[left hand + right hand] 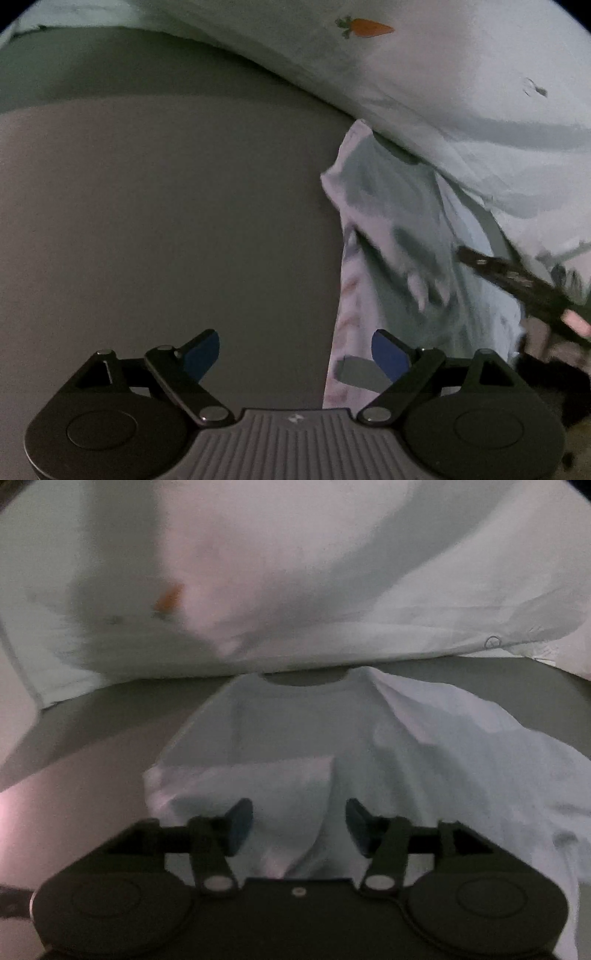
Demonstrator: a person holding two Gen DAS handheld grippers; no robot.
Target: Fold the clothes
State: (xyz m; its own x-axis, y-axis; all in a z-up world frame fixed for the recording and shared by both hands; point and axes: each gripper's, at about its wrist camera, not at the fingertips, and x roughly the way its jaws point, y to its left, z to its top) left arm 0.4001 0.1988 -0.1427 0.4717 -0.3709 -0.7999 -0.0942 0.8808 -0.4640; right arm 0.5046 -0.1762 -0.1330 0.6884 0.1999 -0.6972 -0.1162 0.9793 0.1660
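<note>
1. A plain grey tabletop carries everything in dim light.
2. The left gripper hangs over that bare grey surface, jaws spread wide with nothing between them; its right blue pad sits above the edge of a pale garment.
3. The right gripper is also wide open and holds nothing, poised over a rumpled fold of the same garment.
4. Further off, white fabric with a carrot print lies bunched across the far side of the tabletop, touching the garment.
</note>
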